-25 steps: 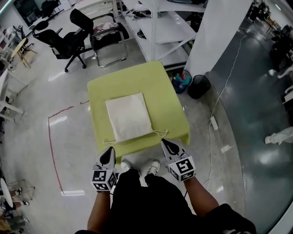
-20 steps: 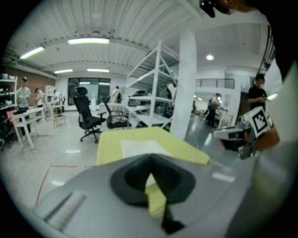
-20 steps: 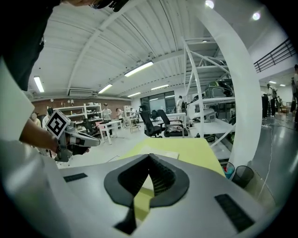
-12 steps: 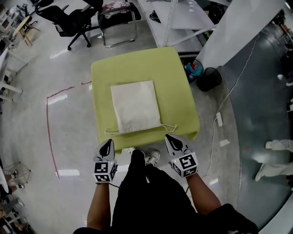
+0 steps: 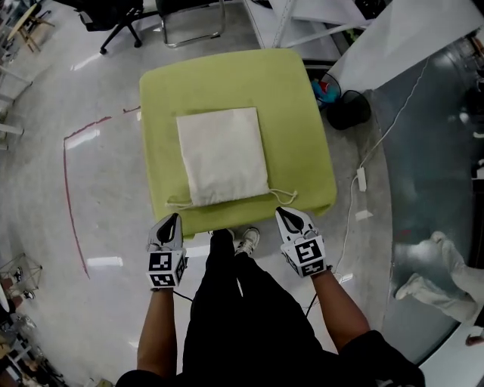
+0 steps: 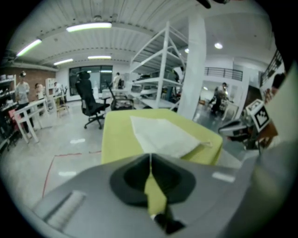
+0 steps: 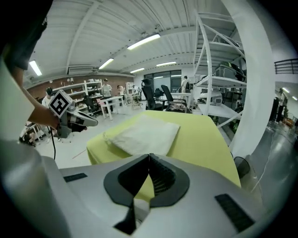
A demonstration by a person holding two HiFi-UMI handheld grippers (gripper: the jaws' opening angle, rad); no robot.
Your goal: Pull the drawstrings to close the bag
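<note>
A flat cream drawstring bag [image 5: 223, 154] lies on the yellow-green table [image 5: 295, 113], its mouth toward me. One drawstring loop [image 5: 283, 196] sticks out at the bag's near right corner and another [image 5: 175, 205] at its near left corner. My left gripper [image 5: 172, 220] is shut and empty, just off the table's near edge, below the left loop. On the other side, my right gripper [image 5: 283, 212] is shut and empty, its tip close to the right loop. The bag [image 6: 163, 137] lies ahead in the left gripper view, and the bag [image 7: 144, 134] shows in the right gripper view too.
A black bin [image 5: 349, 109] and a white pillar [image 5: 401, 34] stand right of the table. A white cable with a power strip [image 5: 361, 178] runs along the floor there. Red tape [image 5: 68, 196] marks the floor at left. A chair [image 5: 193, 15] stands beyond the table. My shoes [image 5: 246, 240] are under the near edge.
The table and bag have come nearer. Both grippers, still shut, have closed in on the table's near edge and the drawstring loops.
</note>
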